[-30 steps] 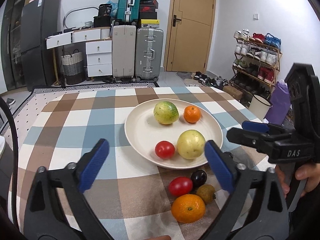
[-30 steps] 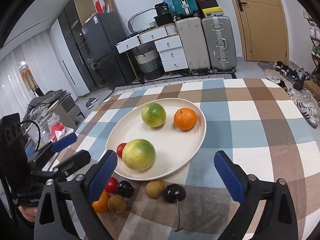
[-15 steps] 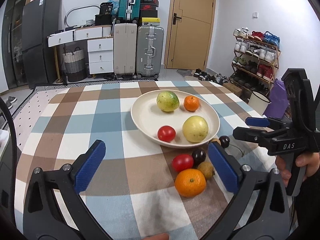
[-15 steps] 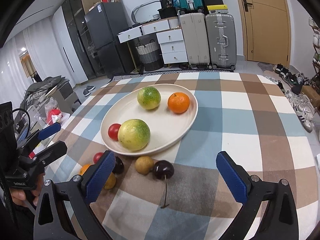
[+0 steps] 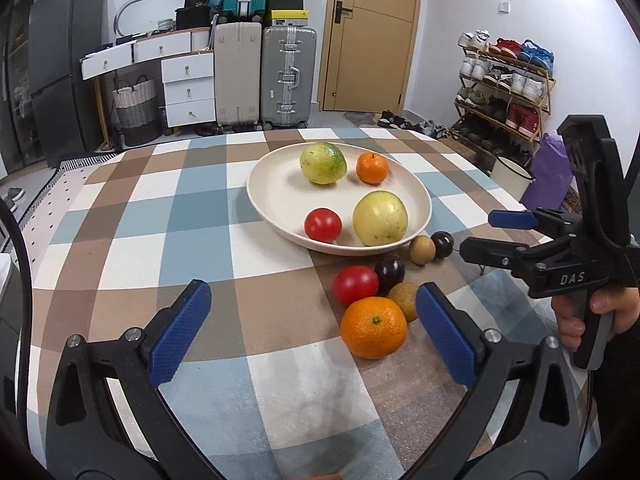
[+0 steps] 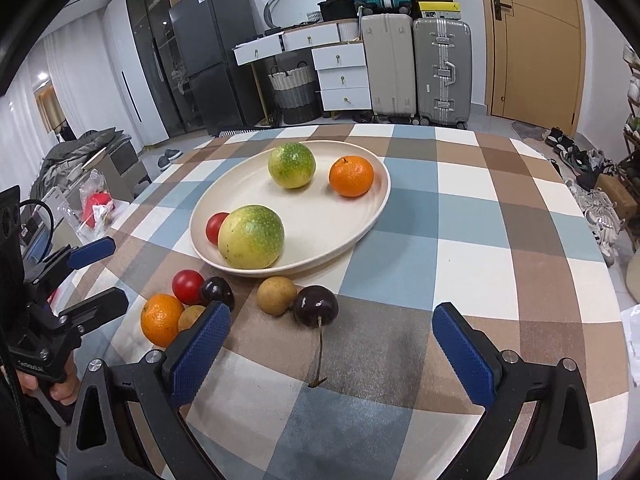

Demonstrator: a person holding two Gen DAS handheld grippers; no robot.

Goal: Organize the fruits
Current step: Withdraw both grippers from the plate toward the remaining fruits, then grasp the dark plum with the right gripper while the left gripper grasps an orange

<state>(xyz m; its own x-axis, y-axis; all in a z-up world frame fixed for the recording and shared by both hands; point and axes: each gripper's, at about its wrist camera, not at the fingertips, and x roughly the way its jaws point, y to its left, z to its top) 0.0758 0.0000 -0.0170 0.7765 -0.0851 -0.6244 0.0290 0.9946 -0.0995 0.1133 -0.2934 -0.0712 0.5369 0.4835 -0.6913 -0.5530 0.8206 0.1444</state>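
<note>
A cream plate (image 5: 276, 200) (image 6: 360, 216) on the checked tablecloth holds two yellow-green round fruits (image 5: 323, 157) (image 6: 251, 237), a small orange (image 5: 372, 168) (image 6: 351, 176) and a red tomato (image 5: 323, 224). On the cloth in front of the plate lie an orange (image 5: 373, 327) (image 6: 161, 319), a red tomato (image 5: 355, 285) (image 6: 187, 286), dark cherries (image 5: 389, 271) (image 6: 316, 306) and brown longans (image 5: 422, 250) (image 6: 276, 295). My left gripper (image 5: 312, 332) stands open near the front, the orange just inside its right finger. My right gripper (image 6: 332, 352) is open behind the stemmed cherry.
The table's right edge (image 5: 480, 168) drops toward a shoe rack (image 5: 504, 92) and a white bucket (image 5: 512, 176). Suitcases (image 5: 264, 76) and drawers (image 5: 188, 88) stand beyond the far edge. A hand (image 5: 592, 312) holds the right gripper's handle.
Both grippers have drawn back from the plate toward the table's front edge, so the loose fruit on the cloth now shows fully. Both stay open and no fruit has moved.
</note>
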